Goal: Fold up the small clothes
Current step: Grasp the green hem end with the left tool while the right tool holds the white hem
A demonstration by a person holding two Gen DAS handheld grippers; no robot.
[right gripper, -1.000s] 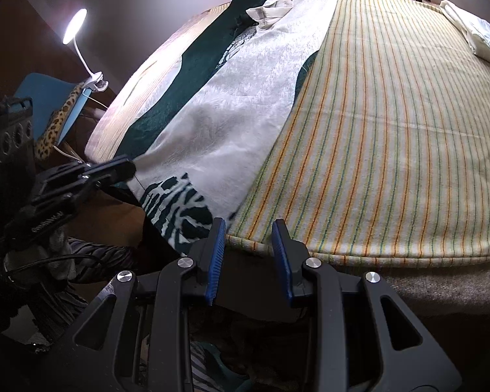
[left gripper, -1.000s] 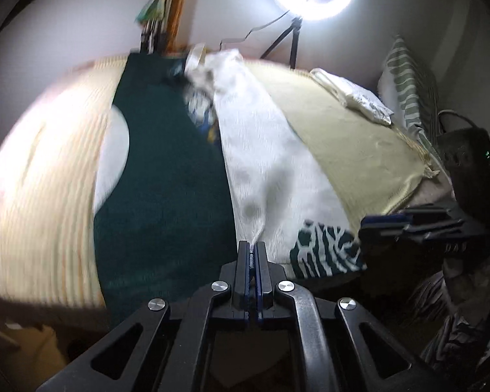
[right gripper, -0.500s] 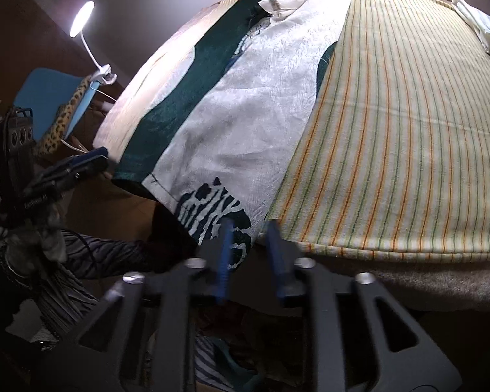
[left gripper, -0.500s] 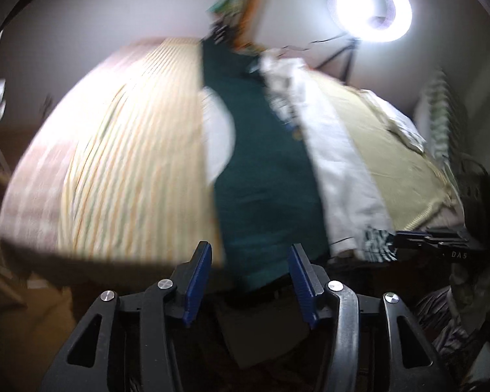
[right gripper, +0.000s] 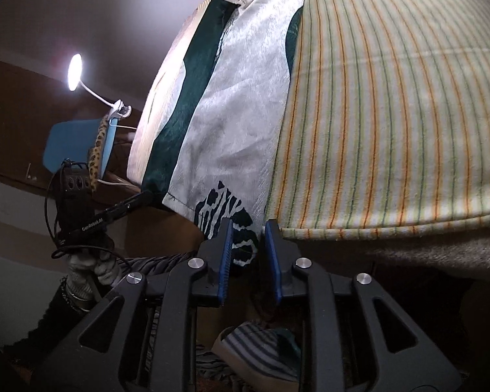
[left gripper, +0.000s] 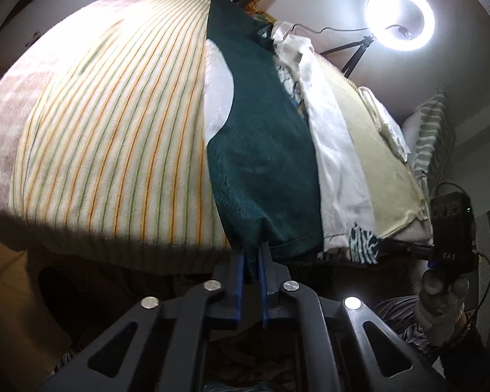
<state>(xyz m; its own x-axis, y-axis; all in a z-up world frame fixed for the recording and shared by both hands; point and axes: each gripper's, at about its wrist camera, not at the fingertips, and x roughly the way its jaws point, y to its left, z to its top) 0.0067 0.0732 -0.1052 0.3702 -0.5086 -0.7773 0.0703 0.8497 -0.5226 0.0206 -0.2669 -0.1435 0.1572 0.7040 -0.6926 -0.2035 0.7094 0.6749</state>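
Note:
A garment lies lengthwise on the striped bed cover, part folded: a dark green panel (left gripper: 261, 150) on the left and its white inner side (left gripper: 339, 163) on the right, with a zebra-print corner (right gripper: 227, 215) hanging over the near edge. My left gripper (left gripper: 252, 258) is shut on the green hem at the bed's near edge. My right gripper (right gripper: 247, 232) is open, its jaws on either side of the zebra-print corner. The left gripper also shows in the right wrist view (right gripper: 137, 201) by the green hem.
The striped bed cover (right gripper: 392, 114) spreads to the right and to the left (left gripper: 114, 137). A folded white cloth (left gripper: 385, 124) and a striped pillow (left gripper: 431, 137) lie at the far right. A ring light (left gripper: 400, 18) and a desk lamp (right gripper: 75, 72) stand behind.
My left gripper let go of the white cloth, opened, moved left and closed on the green hem. My right gripper moved up to the zebra-print corner, which now sits between its jaws.

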